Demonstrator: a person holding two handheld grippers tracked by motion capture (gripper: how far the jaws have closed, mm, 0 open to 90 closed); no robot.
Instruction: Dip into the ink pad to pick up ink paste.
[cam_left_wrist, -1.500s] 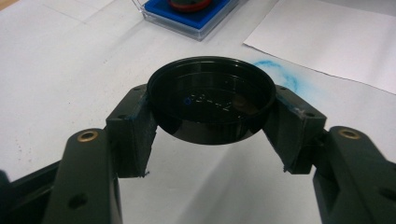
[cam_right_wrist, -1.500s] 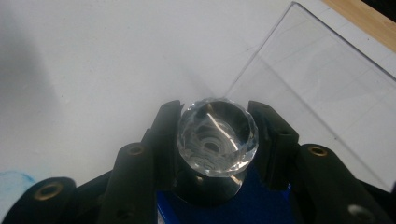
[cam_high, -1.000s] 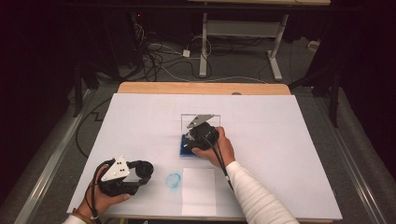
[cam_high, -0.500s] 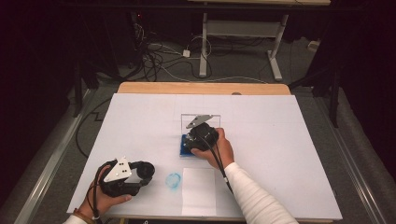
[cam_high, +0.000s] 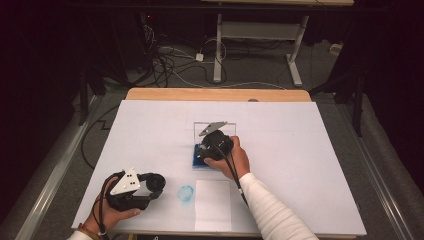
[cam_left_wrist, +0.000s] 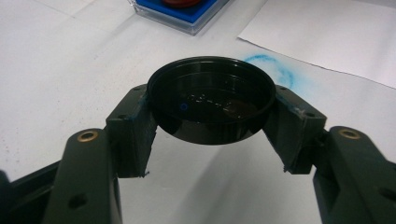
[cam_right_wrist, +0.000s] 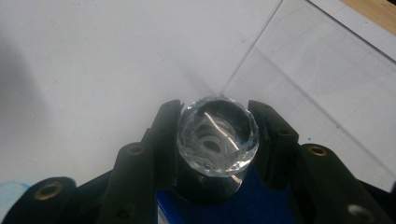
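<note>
In the high view, the white tabletop (cam_high: 310, 165) carries a blue tray (cam_high: 198, 156) near its middle, and everything else is placed from it. The right tongs (cam_high: 206, 151) sit right over the blue tray, gripped by the right hand (cam_high: 232, 160), with a clear sheet (cam_high: 215, 131) lying just behind the tray. The left tongs (cam_high: 156, 184) lie well to the near-left of the tray, held in the left hand (cam_high: 112, 212). Between them and the tray's near side is a blue smudge (cam_high: 186, 194), with a white paper (cam_high: 213, 204) just beside it.

In the left gripper view, the left tongs (cam_left_wrist: 211, 122) are clamped on a round black lid (cam_left_wrist: 211, 105), pads pressing its rim on both sides, its hollow side up. The blue tray (cam_left_wrist: 184, 14) lies beyond it at the top, holding something red, and the blue smudge (cam_left_wrist: 268, 67) shows just behind the lid.

In the right gripper view, the right tongs (cam_right_wrist: 215, 140) are closed on a faceted clear knob (cam_right_wrist: 217, 140) atop a dark body, which stands on the blue tray (cam_right_wrist: 261, 200). The clear sheet (cam_right_wrist: 322, 74) lies beyond.
</note>
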